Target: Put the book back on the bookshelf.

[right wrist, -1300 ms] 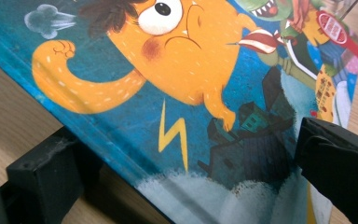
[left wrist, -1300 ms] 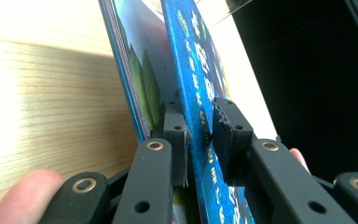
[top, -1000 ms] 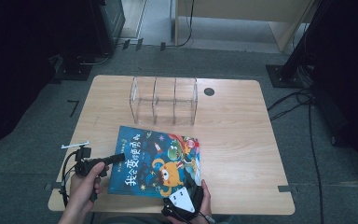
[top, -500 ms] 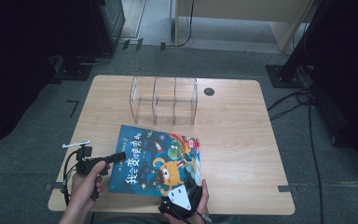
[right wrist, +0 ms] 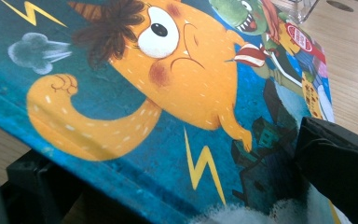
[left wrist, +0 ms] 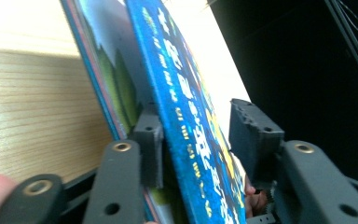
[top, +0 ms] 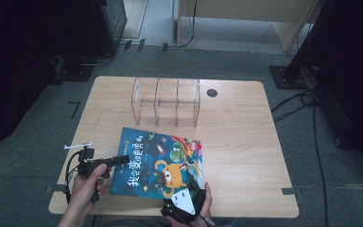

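Book (top: 160, 161) lies before the clear rack (top: 166, 101); left gripper (top: 121, 160) jaws just spread off its cover, right gripper (top: 192, 193) pinching its edge

Light wood tabletop (top: 246, 142) with rounded corners, round dark grommet hole (top: 211, 92) near far edge, clear three-compartment rack (top: 166, 101) standing at far centre, blue picture book (top: 158, 161) at near edge, just in front of rack.

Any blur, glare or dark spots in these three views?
High view: sharp; room edges black, soft glare on the pale wooden table. Left gripper view: blue picture book soft close up, upper left blown out. Right gripper view: book cover clear, black jaws blurred.
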